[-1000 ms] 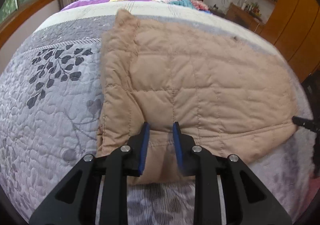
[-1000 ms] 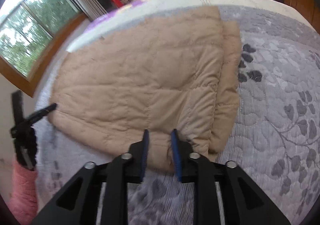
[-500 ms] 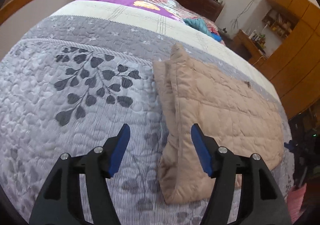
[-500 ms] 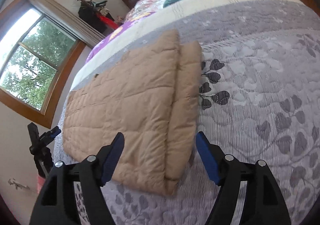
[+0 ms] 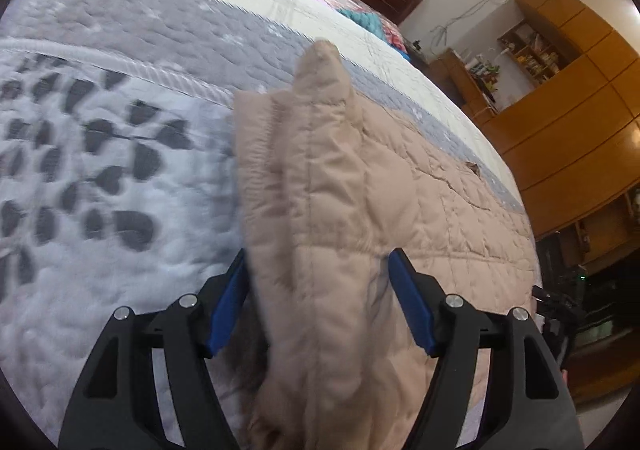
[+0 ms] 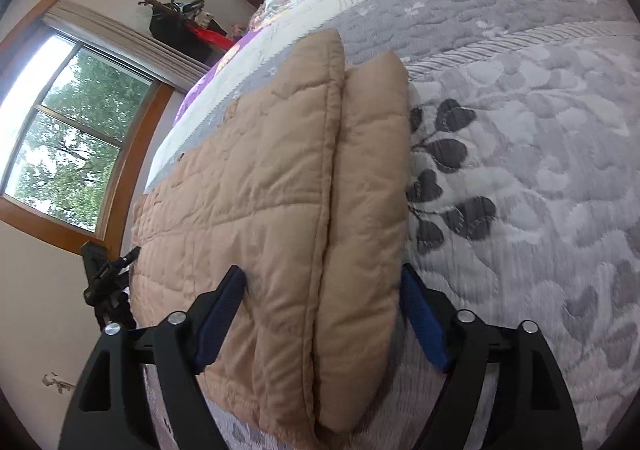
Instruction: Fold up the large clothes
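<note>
The tan quilted jacket (image 5: 360,217) lies folded on the grey leaf-patterned bedspread (image 5: 104,209), and each tool straddles one end edge of the folded bundle.

In the left wrist view the left tool (image 5: 318,302) has its jaws spread wide, having just been opening, with the thick stacked edge of the jacket rising between the blue pads (image 5: 224,302). The near pad sits just beside the fabric at lower left; whether it presses in is blurred, and the other pad at lower right stands clear of the cloth, so this reads as an open straddle and no grip. The bulk of the jacket stretches away toward the right of the frame, toward the wooden wardrobe (image 5: 576,121).

In the right wrist view the right tool (image 6: 322,318) is likewise spread, its jaws also just opened. The jacket (image 6: 256,209) shows two stacked layers, a wide upper panel and a narrower roll at its right, both running from the bottom of the frame up toward the headboard. That long edge lies along the line the tool points. The jacket's body spreads to the left of the frame, toward the window (image 6: 68,137).

Judging by this, the next fold turns on both tools closing on these two end edges together; each is equally near its own end.
</note>
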A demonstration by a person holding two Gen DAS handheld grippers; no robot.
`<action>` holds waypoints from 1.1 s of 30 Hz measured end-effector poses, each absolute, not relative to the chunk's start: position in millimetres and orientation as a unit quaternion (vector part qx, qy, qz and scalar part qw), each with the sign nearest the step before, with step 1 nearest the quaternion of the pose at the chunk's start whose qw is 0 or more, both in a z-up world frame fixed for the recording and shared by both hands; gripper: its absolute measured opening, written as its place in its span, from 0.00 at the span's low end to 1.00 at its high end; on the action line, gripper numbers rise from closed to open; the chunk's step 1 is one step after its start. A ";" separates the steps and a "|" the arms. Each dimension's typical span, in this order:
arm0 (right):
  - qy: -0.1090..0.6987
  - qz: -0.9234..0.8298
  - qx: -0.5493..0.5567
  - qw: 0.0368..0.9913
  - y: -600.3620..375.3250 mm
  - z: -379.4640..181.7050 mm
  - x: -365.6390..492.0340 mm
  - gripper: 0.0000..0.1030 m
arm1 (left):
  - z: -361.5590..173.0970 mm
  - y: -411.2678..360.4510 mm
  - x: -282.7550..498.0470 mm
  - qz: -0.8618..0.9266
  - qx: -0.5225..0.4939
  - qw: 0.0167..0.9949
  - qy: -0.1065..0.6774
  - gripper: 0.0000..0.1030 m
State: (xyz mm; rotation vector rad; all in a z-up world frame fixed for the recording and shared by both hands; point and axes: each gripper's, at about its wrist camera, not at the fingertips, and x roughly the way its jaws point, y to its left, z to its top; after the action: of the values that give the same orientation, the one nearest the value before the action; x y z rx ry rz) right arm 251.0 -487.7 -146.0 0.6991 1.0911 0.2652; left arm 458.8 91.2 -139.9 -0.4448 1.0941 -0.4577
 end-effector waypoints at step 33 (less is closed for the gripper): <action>0.435 0.212 0.216 0.848 -414.0 -30.3 154.3 0.16 | -34.6 69.3 330.0 -0.279 -0.155 0.842 0.435 0.12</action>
State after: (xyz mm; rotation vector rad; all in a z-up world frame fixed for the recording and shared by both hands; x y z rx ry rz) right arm 154.3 -414.0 -30.3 0.4550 0.9177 0.4472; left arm 330.0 69.3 -34.6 -0.3276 0.9185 -0.5896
